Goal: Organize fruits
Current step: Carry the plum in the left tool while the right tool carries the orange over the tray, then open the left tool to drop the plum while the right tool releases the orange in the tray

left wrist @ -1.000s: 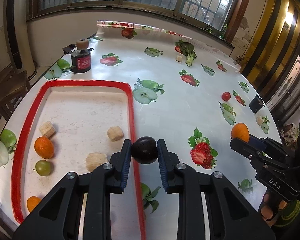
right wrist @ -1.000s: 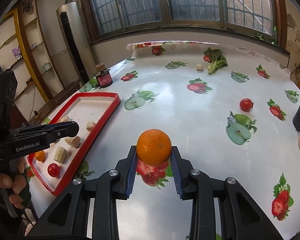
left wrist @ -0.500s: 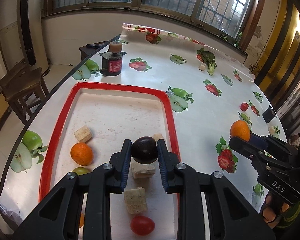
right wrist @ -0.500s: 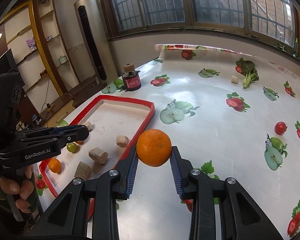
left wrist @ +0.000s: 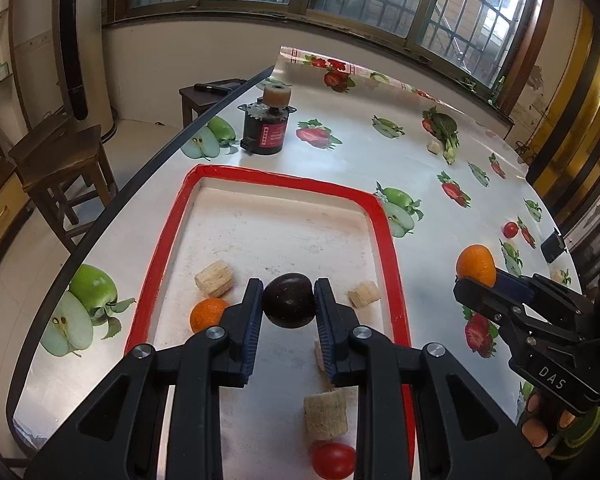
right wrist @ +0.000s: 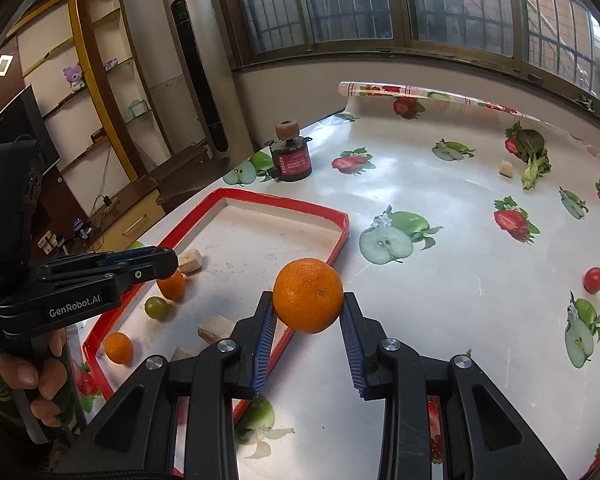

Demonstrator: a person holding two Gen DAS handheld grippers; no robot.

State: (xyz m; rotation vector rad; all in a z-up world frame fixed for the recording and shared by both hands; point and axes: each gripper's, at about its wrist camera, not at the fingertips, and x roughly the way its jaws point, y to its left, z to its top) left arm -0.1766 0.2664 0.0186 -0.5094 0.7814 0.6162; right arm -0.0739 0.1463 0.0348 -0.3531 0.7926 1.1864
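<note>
Fingers of the left gripper (left wrist: 288,308) squeeze a dark plum (left wrist: 288,300) that has moved over the red tray (left wrist: 171,224), ready to drop, the right gripper (right wrist: 308,320) pinches an orange (right wrist: 308,295) near the tray's edge, and beyond lies bare tray floor.

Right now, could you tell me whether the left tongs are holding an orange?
No, the left tongs are closed on a dark plum above the red tray; the orange is in the right tongs.
</note>
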